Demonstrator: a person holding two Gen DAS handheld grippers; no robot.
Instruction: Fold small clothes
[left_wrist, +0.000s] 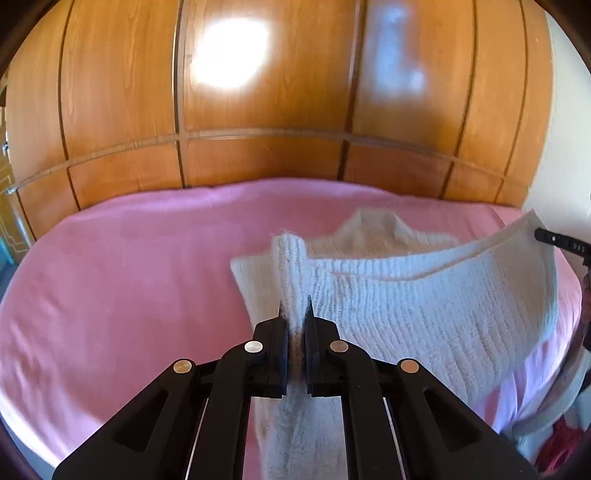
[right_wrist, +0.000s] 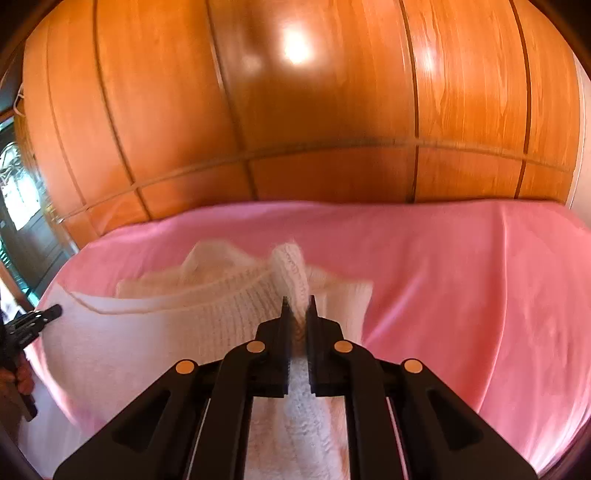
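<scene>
Pink bed sheet (left_wrist: 110, 277) wide and bare left of garment in left wrist view, bare to right in right wrist view. Wooden wardrobe (left_wrist: 258, 110) borders bed's far edge. White knit garment (left_wrist: 424, 295) partly lifted off bed, near edge stretched between both grippers, long axis running side to side; far part lies on sheet. Left gripper (left_wrist: 295, 314) clenched on bunched knit corner. Right gripper (right_wrist: 298, 306) likewise pinching opposite corner.

We lose the white ribbed knit garment (left_wrist: 424, 306) behind the jaws and off the lower edge; right wrist view motion-blurred; pink bedsheet (right_wrist: 461, 277) edges cropped.
</scene>
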